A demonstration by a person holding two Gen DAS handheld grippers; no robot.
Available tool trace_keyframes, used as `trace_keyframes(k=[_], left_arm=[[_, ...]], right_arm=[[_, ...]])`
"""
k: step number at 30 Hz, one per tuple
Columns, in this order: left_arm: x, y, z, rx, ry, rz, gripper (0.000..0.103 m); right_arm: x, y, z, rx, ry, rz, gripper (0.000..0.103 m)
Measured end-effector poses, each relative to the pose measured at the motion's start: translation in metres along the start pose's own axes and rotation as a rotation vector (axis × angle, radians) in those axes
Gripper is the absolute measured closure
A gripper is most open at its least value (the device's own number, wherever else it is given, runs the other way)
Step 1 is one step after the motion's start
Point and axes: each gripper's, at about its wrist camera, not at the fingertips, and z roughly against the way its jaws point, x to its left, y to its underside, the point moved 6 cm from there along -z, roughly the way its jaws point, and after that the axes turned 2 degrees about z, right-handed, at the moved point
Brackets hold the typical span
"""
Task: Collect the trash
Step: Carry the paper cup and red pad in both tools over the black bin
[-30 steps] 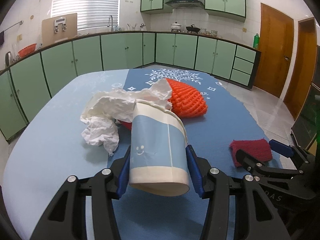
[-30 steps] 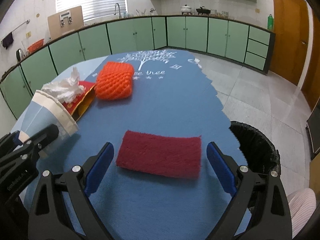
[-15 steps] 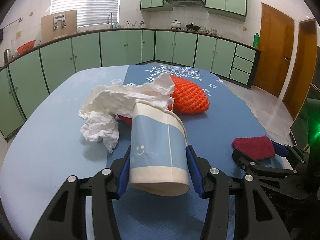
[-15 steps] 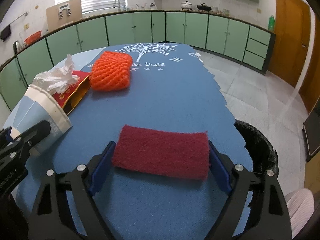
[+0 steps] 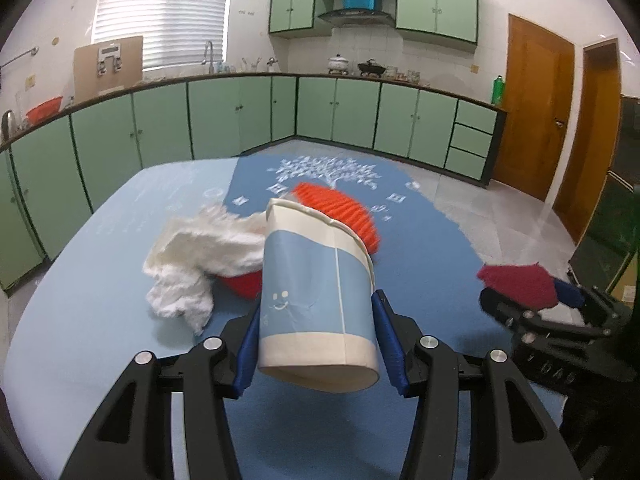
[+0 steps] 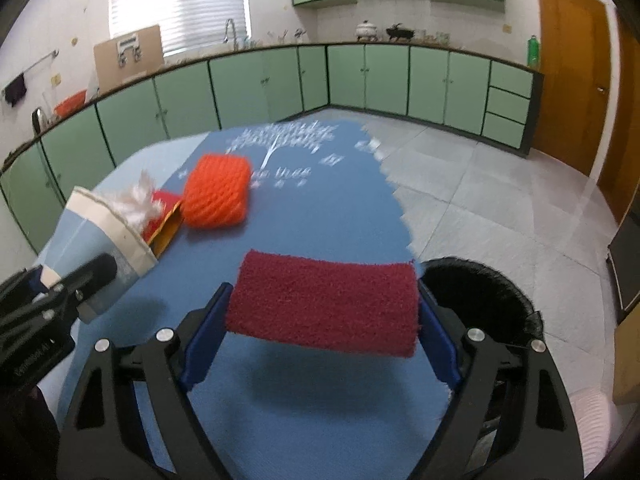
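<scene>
My left gripper (image 5: 316,340) is shut on a blue and white paper cup (image 5: 316,292) and holds it above the blue table (image 5: 80,320); the cup also shows in the right wrist view (image 6: 96,240). My right gripper (image 6: 320,316) is shut on a dark red scouring pad (image 6: 324,302), lifted off the table; the pad also shows in the left wrist view (image 5: 516,284). Crumpled white tissue (image 5: 192,256), a red packet (image 6: 168,216) and an orange foam net (image 6: 218,190) lie on the table.
A black trash bin (image 6: 480,304) stands on the floor at the table's right edge, just beside the pad. Green cabinets line the far walls. A wooden door is at the right.
My right gripper has closed on the red pad and lifted it off the table. My left gripper has raised the cup a little higher.
</scene>
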Motion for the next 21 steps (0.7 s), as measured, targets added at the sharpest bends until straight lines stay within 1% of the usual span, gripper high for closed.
trace_keyframes(k=[7, 12, 16, 18, 21], left_arm=[[-0.036, -0.019, 0.003, -0.022, 0.071, -0.022, 0.052], [-0.069, -0.042, 0.003, -0.058, 0.128, -0.054, 0.051], [-0.096, -0.057, -0.001, -0.072, 0.182, -0.066, 0.051], [-0.115, -0.063, -0.005, -0.080, 0.209, -0.083, 0.051], [-0.140, -0.067, -0.013, -0.081, 0.243, -0.112, 0.051]], right_arm=[[-0.041, -0.028, 0.031, -0.073, 0.040, -0.038, 0.020], [-0.071, -0.047, 0.053, -0.125, 0.069, -0.041, 0.020], [-0.098, -0.053, 0.063, -0.142, 0.102, -0.053, 0.020], [-0.116, -0.054, 0.066, -0.145, 0.115, -0.067, 0.020], [-0.139, -0.053, 0.068, -0.147, 0.141, -0.070, 0.020]])
